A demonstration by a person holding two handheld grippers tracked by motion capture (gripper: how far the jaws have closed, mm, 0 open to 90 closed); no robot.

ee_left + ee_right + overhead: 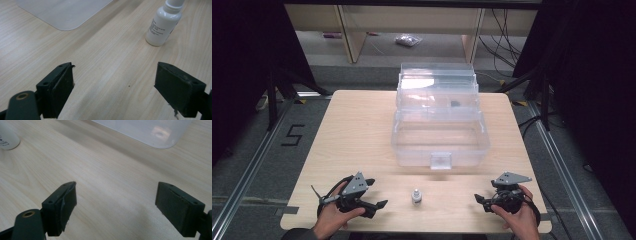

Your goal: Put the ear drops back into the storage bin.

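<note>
The little white bottle (416, 195) stands up straight on the wooden table (357, 130), near the front edge, between your two hands and in front of the clear plastic box (439, 135), whose lid is open. The bottle looks light and hard, with a smooth, round body, so it may slip or tip over if you bump it. Its cap is narrow, so it is best to squeeze it around the wide middle, where the label is. Your left gripper (374, 200) lies low by the table, pointing toward the bottle, jaws wide open and holding nothing. Your right gripper (482, 201) rests low on the other side, pointing in toward the middle too, also wide open with nothing in it. Neither one touches the bottle.
</note>
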